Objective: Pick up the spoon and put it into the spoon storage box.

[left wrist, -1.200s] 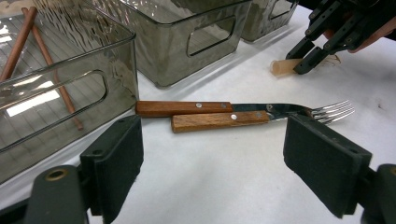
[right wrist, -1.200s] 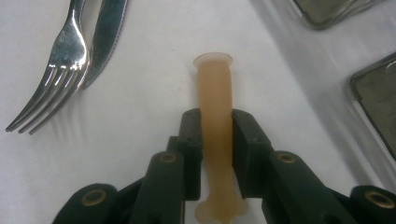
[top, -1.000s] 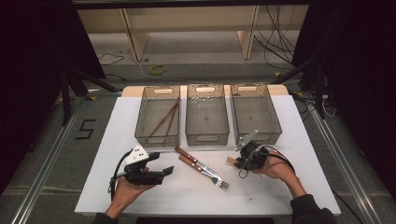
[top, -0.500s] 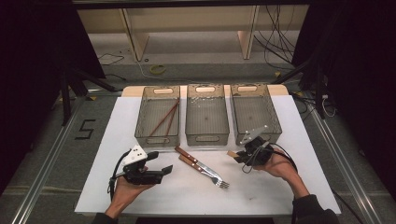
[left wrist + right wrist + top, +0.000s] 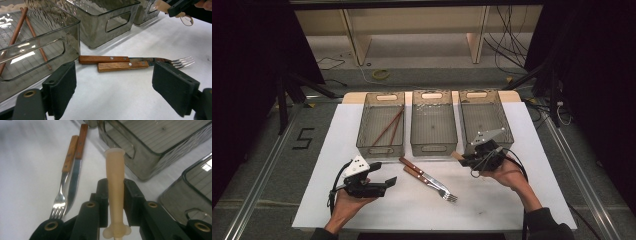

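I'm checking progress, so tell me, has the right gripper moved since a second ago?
Yes. The right gripper, shut on a beige handle, has moved up the high view toward the right bin.

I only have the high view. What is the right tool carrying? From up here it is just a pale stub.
Observer: The right tool is shut on a pale cream plastic handle with a flared tip. I cannot tell what kind of utensil it is.
Operator: Is the left tool open or shut?
Observer: The left tool is open. Its jaws stand wide apart with nothing between the pads, and it is aimed at the knife and fork.
Operator: Do those two touch?
Observer: Yes, their wooden handles lie side by side against each other on the table.
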A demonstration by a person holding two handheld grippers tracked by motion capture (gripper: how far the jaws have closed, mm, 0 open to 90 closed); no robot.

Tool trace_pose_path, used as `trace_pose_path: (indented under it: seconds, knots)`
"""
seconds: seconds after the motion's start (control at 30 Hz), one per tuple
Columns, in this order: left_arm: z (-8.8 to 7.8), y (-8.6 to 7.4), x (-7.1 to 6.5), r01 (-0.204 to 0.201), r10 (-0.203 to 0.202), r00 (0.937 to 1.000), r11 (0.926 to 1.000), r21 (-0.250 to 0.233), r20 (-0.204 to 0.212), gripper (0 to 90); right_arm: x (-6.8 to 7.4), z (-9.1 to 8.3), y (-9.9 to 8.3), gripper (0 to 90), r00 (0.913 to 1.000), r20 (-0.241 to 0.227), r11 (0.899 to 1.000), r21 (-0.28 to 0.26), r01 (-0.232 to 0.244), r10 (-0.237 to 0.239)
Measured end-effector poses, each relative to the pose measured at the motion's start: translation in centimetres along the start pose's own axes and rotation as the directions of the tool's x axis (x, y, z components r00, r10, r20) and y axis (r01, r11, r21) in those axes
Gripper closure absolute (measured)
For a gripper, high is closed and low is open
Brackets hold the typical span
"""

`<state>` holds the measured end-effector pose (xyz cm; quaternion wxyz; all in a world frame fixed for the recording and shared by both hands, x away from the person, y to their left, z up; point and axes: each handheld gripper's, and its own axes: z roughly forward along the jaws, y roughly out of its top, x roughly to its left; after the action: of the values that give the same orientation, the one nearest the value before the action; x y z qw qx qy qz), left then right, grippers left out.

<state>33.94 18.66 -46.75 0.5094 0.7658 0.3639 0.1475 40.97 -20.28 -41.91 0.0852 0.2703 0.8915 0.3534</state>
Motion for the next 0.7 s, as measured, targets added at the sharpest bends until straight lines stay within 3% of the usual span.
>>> trace_pose_path:
  seconds: [0.7]
  knots:
    - [-0.2, 0.0, 0.0, -0.003, 0.003, 1.0000, 0.9998, -0.019, -0.002, 18.6, 0.2, 0.5, 3.5, 76.0, 0.9994, -0.004, 0.994, -0.102, -0.034, 0.033]
